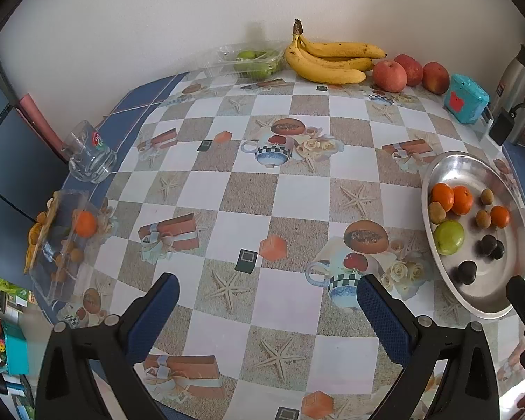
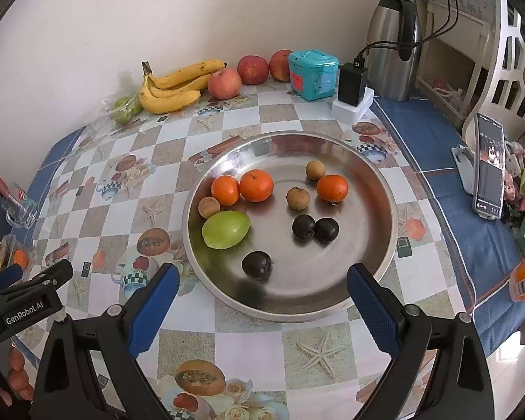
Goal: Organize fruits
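Observation:
A steel plate (image 2: 374,182) holds three tangerines (image 2: 256,185), three brown longans (image 2: 298,197), a green fruit (image 2: 226,229) and three dark plums (image 2: 257,263). The plate also shows at the right in the left wrist view (image 1: 451,164). My right gripper (image 2: 262,287) is open and empty above the plate's near rim. My left gripper (image 1: 267,292) is open and empty over the tablecloth. A clear packet (image 1: 61,241) at the left edge holds a tangerine (image 1: 85,224) and longans. Bananas (image 1: 327,59), apples (image 1: 389,76) and a clear box of green fruit (image 1: 253,61) lie at the back.
A glass mug (image 1: 89,154) lies near the table's left edge. A teal box (image 2: 312,74), a black charger (image 2: 351,84) and a steel flask (image 2: 393,42) stand at the back right. A phone on a stand (image 2: 488,166) is at the right.

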